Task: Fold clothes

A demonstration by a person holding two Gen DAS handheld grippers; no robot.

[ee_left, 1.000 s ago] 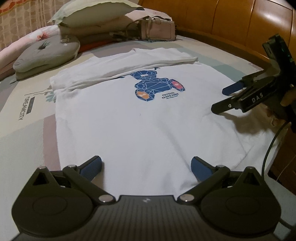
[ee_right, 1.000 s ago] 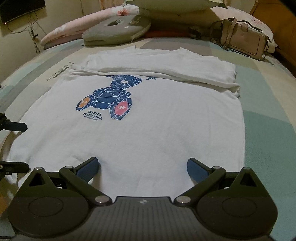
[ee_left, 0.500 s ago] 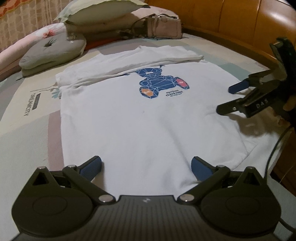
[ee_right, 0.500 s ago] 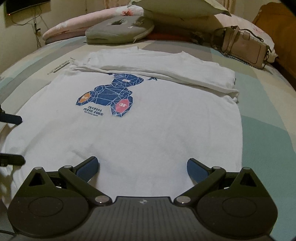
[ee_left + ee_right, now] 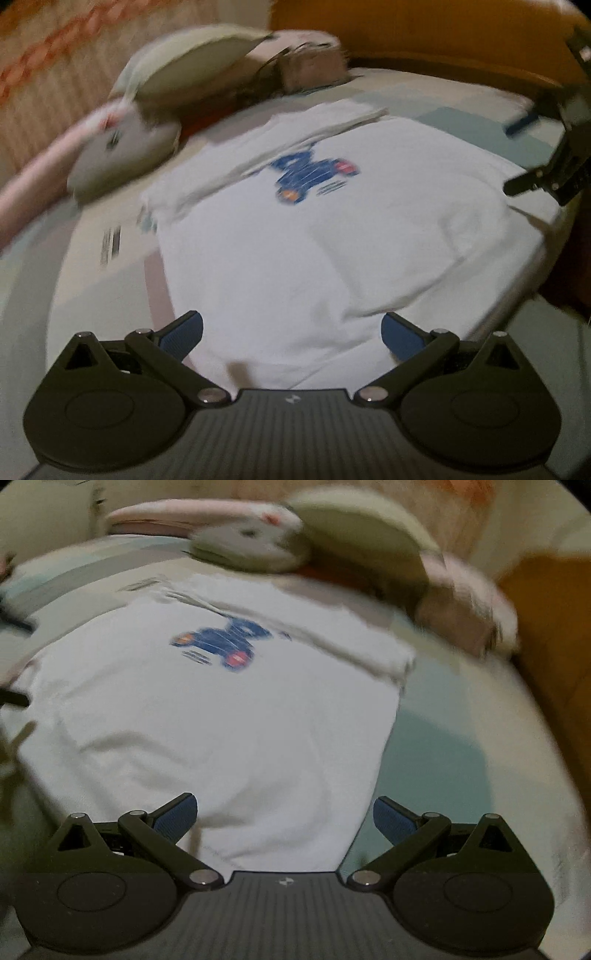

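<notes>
One white T-shirt (image 5: 295, 236) on bed (image 5: 461, 738); two grippers, left gripper (image 5: 291, 334) and right gripper (image 5: 285, 815), both spread wide, empty; handbag (image 5: 312, 66) clear only in left view

Blurred grey cushion (image 5: 125, 155), pale pillow (image 5: 188, 66) and tan handbag (image 5: 310, 68) lie on a bed (image 5: 92, 266), far ahead of the gripper; wooden headboard (image 5: 424, 33) behind.
</notes>
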